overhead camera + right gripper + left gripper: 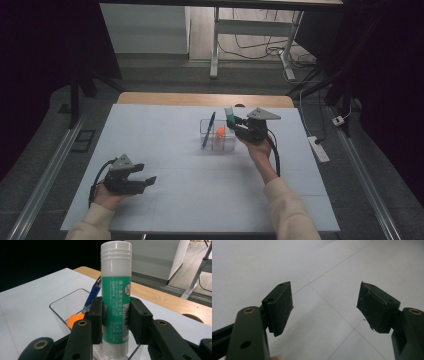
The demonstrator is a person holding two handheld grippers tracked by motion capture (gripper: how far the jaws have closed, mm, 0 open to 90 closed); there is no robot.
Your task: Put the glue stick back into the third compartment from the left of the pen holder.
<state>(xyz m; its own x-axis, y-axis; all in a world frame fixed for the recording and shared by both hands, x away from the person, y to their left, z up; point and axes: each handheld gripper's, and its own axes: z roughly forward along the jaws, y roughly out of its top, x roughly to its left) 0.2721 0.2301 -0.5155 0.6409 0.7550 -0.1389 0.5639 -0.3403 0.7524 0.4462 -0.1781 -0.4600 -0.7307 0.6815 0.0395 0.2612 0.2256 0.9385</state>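
My right gripper [116, 320] is shut on a green and white glue stick [116, 297], held upright with its white cap on top. In the high view the glue stick [229, 116] and right gripper [235, 124] hang over the right side of a clear plastic box [206, 141]. The box [62, 307] holds a blue pen [208, 129] leaning on its left wall and a small orange thing [220, 131]. My left gripper [149, 181] rests low at the front left of the white table [165, 175], open, with nothing between its pads [280, 307].
A wooden strip [200, 98] runs along the table's far edge. Beyond it stand the white legs of another table [215, 45] with cables on the floor. A power strip [318, 149] lies on the floor to the right.
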